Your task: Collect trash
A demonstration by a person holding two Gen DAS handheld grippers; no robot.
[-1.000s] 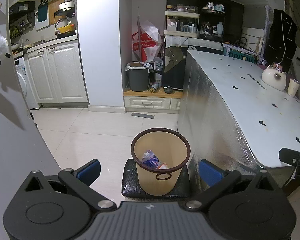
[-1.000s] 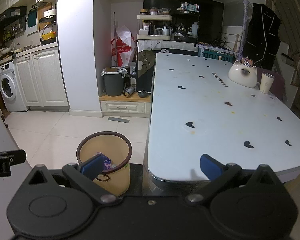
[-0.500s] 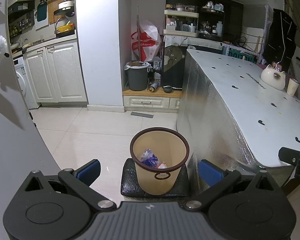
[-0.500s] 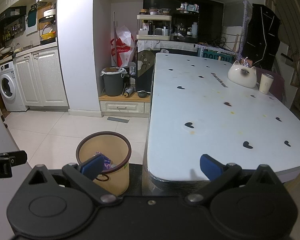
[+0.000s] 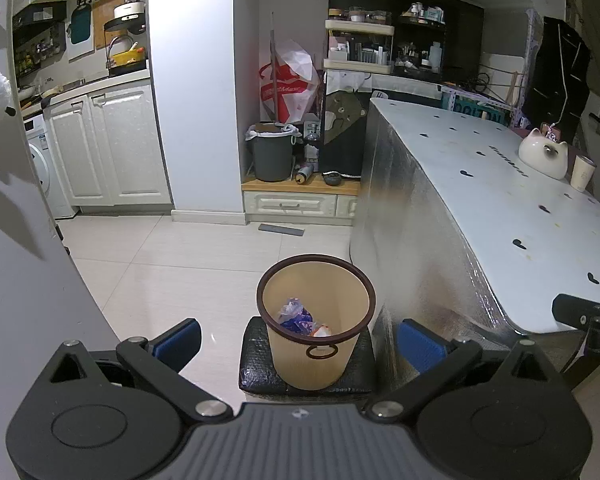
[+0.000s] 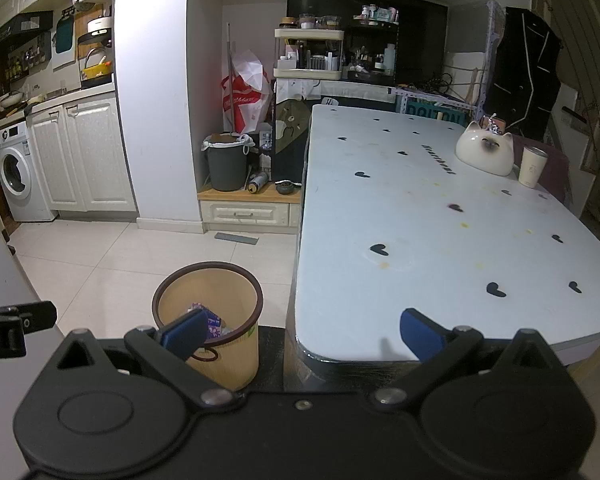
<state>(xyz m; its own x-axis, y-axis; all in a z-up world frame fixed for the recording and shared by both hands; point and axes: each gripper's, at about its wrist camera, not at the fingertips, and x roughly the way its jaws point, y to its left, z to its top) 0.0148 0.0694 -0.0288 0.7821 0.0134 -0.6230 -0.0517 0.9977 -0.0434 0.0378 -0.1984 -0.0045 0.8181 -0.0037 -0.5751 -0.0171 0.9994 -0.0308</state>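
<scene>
A tan waste bin (image 5: 316, 320) with a dark rim stands on a black pad (image 5: 256, 364) on the floor beside the table. Blue and white wrappers (image 5: 296, 316) lie inside it. My left gripper (image 5: 300, 344) is open and empty, held just behind the bin. My right gripper (image 6: 300, 332) is open and empty, over the near corner of the white table (image 6: 440, 220); the bin (image 6: 208, 316) shows at its lower left with the wrappers (image 6: 212, 320) in it.
A white cat-shaped pot (image 6: 485, 152) and a paper cup (image 6: 532, 166) stand at the table's far right. A grey lined bin (image 5: 272, 152) sits on a low wooden step by the wall. White cabinets and a washing machine (image 6: 14, 172) are at the left.
Both views have shifted very slightly; the bin sits a touch further left in the left wrist view. Both grippers stay open and empty.
</scene>
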